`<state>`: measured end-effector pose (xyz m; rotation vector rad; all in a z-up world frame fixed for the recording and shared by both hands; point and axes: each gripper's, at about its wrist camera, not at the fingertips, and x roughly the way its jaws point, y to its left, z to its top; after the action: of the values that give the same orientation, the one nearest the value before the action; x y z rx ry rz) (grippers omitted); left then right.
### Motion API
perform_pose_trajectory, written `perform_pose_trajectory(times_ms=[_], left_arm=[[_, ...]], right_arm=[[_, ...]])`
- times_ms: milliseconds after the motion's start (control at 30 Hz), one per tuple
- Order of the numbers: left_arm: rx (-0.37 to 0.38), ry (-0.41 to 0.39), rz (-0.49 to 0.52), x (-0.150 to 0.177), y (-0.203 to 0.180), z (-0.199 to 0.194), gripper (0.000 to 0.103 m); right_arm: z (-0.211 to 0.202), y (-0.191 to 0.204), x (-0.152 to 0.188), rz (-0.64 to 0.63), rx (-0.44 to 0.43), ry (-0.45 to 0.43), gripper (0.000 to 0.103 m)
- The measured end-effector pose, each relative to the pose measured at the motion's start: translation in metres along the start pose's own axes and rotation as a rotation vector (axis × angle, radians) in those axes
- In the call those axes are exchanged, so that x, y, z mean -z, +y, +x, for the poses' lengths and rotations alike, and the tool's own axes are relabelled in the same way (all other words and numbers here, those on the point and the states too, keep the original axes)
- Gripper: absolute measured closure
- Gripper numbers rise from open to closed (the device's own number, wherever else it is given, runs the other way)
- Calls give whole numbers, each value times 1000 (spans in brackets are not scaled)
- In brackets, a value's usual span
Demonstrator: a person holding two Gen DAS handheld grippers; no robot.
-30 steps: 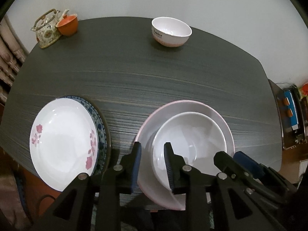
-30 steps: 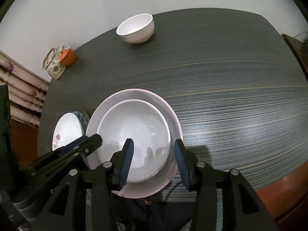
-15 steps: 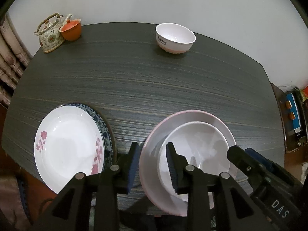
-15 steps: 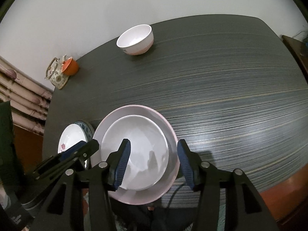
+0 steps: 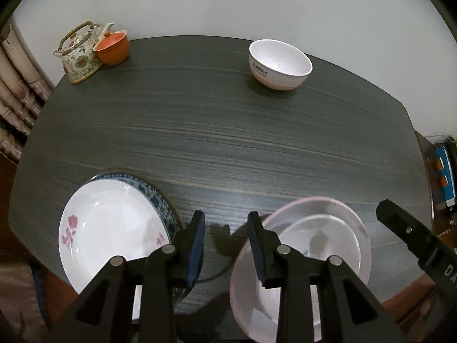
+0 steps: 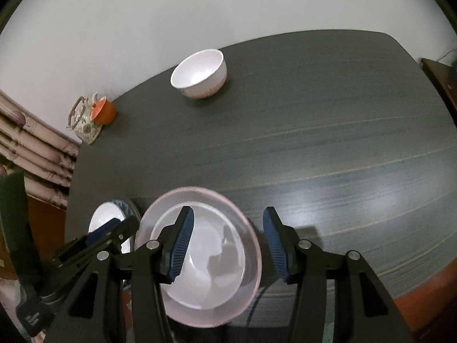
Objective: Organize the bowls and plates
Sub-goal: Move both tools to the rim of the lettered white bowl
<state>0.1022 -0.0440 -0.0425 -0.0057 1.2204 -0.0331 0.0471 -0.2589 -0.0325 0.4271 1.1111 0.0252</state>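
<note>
Risk first: the pink-rimmed plate (image 6: 200,257) with a shallow white plate (image 6: 211,260) nested in it is sitting right at the near edge of the table (image 5: 228,143), possibly overhanging it a little, hard to tell through the fisheye. A clumsy nudge from either tool could be sliding that stack off the edge. The right gripper (image 6: 227,245) is hovering over it, jaws part open, nothing pinched; its left finger is over the inner plate, its right finger outside the rim above bare table. Glazed rims are slippery, so a thin bite on 2 plates at once could be slipping or separating them.

The left gripper (image 5: 227,245) is hovering above bare table between the 2 stacks, jaws opening, nothing between them. It is close to both rims, so a sideways drift could be clipping either one.

At the near left corner a white plate with pink flowers (image 5: 111,237) is lying on a blue-patterned plate (image 5: 155,197), also close to the edge. 1 deep white bowl (image 5: 280,64) with a pinkish base is standing upright alone by the far edge, well apart from everything. Far left corner: floral teapot (image 5: 80,54) touching an orange cup (image 5: 111,47).
</note>
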Motion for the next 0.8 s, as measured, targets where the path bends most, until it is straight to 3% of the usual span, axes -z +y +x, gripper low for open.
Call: perform_pose_trajectory(times_ms=[333,800], left_arm=[[-18,18,-9,-38,7,20,67],[79,21,-118,-128,27,47,65]], right_arm=[[21,-9,-36,-7,6,18,53],[56,-11,-110,-36,1,26,53]])
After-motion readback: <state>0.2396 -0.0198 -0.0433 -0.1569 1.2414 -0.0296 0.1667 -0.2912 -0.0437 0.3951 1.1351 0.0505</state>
